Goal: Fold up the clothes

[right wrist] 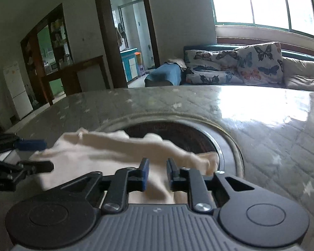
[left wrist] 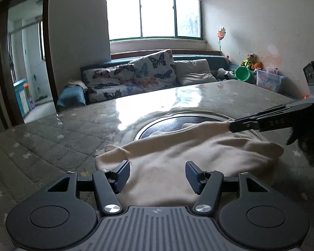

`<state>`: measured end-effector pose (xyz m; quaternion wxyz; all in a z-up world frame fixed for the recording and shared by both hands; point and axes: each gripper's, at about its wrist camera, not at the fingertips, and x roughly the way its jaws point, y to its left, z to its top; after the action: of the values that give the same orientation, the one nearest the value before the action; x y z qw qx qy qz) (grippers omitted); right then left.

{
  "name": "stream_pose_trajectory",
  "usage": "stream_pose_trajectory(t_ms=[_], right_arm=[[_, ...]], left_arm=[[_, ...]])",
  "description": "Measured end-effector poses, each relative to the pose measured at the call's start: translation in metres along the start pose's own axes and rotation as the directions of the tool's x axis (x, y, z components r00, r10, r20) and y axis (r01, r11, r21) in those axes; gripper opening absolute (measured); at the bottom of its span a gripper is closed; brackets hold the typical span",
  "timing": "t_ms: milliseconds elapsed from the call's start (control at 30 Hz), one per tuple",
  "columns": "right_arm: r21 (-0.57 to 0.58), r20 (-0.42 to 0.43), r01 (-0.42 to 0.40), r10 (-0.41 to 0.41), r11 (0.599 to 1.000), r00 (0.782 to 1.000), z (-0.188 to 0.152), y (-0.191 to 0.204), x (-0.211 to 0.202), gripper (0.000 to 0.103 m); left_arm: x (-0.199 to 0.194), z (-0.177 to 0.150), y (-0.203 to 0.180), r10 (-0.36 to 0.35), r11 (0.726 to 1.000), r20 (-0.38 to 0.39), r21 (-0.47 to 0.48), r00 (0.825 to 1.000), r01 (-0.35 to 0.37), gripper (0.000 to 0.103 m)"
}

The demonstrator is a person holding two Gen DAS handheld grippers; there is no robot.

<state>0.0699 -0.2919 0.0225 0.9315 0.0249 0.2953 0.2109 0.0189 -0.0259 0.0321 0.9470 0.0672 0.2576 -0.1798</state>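
My left tongs [left wrist: 157, 176] stand released above the near edge of the cream garment [left wrist: 178, 154]. My right tongs [right wrist: 158, 172] are parted too, pads off the cloth between them. The garment lies on the bench [left wrist: 52, 133], its long axis running nine to three, partly over a dark round inset [left wrist: 169, 123] at twelve; both tongs are equally near.
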Motion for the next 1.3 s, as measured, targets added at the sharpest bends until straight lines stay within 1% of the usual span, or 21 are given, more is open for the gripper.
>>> stream_pose_trajectory(t_ms=[33, 67, 133, 200, 233, 267, 333, 433, 600, 700, 767, 867, 900, 933, 1000, 1033, 1067, 1133, 1167, 1233, 1300], right_arm=[[0.002, -0.003, 0.002, -0.002, 1.0, 1.0, 0.002, -0.001, 0.006, 0.033], [0.003, -0.017, 0.016, -0.016, 1.0, 1.0, 0.002, -0.003, 0.013, 0.036], [0.008, -0.05, 0.043, -0.043, 0.999, 0.998, 0.001, -0.007, 0.025, 0.036], [0.025, -0.059, 0.046, -0.045, 0.999, 0.997, -0.002, -0.011, 0.027, 0.037], [0.034, -0.053, 0.043, -0.041, 0.998, 0.998, -0.001, -0.012, 0.024, 0.042], [0.043, -0.044, 0.04, -0.038, 0.998, 0.998, -0.001, -0.014, 0.02, 0.05], [0.06, -0.014, 0.034, -0.033, 0.998, 0.999, -0.001, -0.016, 0.009, 0.058], [0.069, 0.002, 0.058, -0.058, 0.996, 0.998, -0.003, -0.023, -0.001, 0.064], [0.112, -0.026, 0.091, -0.089, 0.99, 0.996, -0.014, -0.038, -0.006, 0.065], [0.14, -0.043, 0.08, -0.075, 0.987, 0.996, -0.022, -0.043, -0.004, 0.065], [0.142, -0.049, 0.073, -0.067, 0.987, 0.997, -0.025, -0.043, -0.002, 0.064], [0.13, -0.054, 0.062, -0.055, 0.99, 0.997, -0.026, -0.038, 0.001, 0.063], [0.126, -0.055, 0.059, -0.053, 0.99, 0.997, -0.026, -0.037, 0.002, 0.062], [0.12, -0.056, 0.065, -0.058, 0.991, 0.997, -0.025, -0.036, 0.002, 0.061], [0.115, -0.058, 0.067, -0.06, 0.991, 0.997, -0.025, -0.035, 0.002, 0.047], [0.117, -0.059, 0.063, -0.057, 0.991, 0.997, -0.024, -0.035, 0.003, 0.033], [0.129, -0.064, 0.054, -0.046, 0.99, 0.997, -0.023, -0.035, 0.003, 0.028], [0.132, -0.062, 0.046, -0.038, 0.99, 0.997, -0.023, -0.034, 0.002, 0.017], [0.125, -0.051, 0.048, -0.042, 0.991, 0.998, -0.022, -0.032, 0.001, 0.012], [0.125, -0.025, 0.051, -0.048, 0.991, 0.999, -0.02, -0.03, -0.006, 0.01], [0.142, 0.003, 0.046, -0.047, 0.989, 0.999, -0.018, -0.031, -0.014, 0.01]], left_arm=[[0.005, 0.0, 0.002, -0.004, 1.0, -0.011, -0.011, 1.0, 0.004, 0.066], [0.01, -0.001, 0.005, 0.004, 1.0, -0.031, -0.02, 1.0, -0.005, 0.067], [0.016, -0.006, 0.011, 0.013, 0.999, -0.063, -0.034, 0.998, -0.016, 0.067], [0.013, -0.007, 0.013, 0.004, 0.999, -0.054, -0.042, 0.999, -0.006, 0.068], [0.01, -0.006, 0.013, 0.005, 0.999, -0.048, -0.044, 0.999, -0.007, 0.072], [0.007, -0.005, 0.012, 0.006, 0.999, -0.041, -0.046, 0.999, -0.008, 0.075], [0.0, -0.004, 0.013, 0.025, 0.998, -0.024, -0.052, 0.999, -0.026, 0.086], [-0.007, -0.005, 0.015, 0.05, 0.995, -0.017, -0.081, 0.999, -0.051, 0.086], [-0.014, -0.008, 0.023, 0.093, 0.981, -0.04, -0.165, 0.995, -0.099, 0.087], [-0.016, -0.011, 0.032, 0.117, 0.964, -0.05, -0.233, 0.992, -0.126, 0.092], [-0.014, -0.011, 0.036, 0.084, 0.956, -0.072, -0.277, 0.994, -0.1, 0.092], [-0.008, -0.011, 0.033, 0.075, 0.959, -0.091, -0.265, 0.993, -0.097, 0.09], [-0.005, -0.011, 0.032, 0.07, 0.96, -0.101, -0.265, 0.992, -0.095, 0.089], [-0.002, -0.011, 0.032, 0.061, 0.958, -0.116, -0.272, 0.991, -0.091, 0.083], [0.003, -0.013, 0.033, 0.035, 0.952, -0.135, -0.297, 0.99, -0.074, 0.077], [0.004, -0.013, 0.033, 0.034, 0.95, -0.138, -0.303, 0.99, -0.075, 0.073], [0.004, -0.013, 0.033, 0.04, 0.95, -0.137, -0.301, 0.99, -0.08, 0.07], [0.003, -0.011, 0.032, 0.046, 0.95, -0.131, -0.3, 0.99, -0.084, 0.053], [0.001, -0.009, 0.032, 0.048, 0.949, -0.129, -0.303, 0.991, -0.086, 0.047], [-0.002, -0.005, 0.032, 0.043, 0.947, -0.123, -0.311, 0.992, -0.079, 0.027], [-0.005, 0.002, 0.03, 0.031, 0.947, -0.112, -0.315, 0.993, -0.065, 0.023]])
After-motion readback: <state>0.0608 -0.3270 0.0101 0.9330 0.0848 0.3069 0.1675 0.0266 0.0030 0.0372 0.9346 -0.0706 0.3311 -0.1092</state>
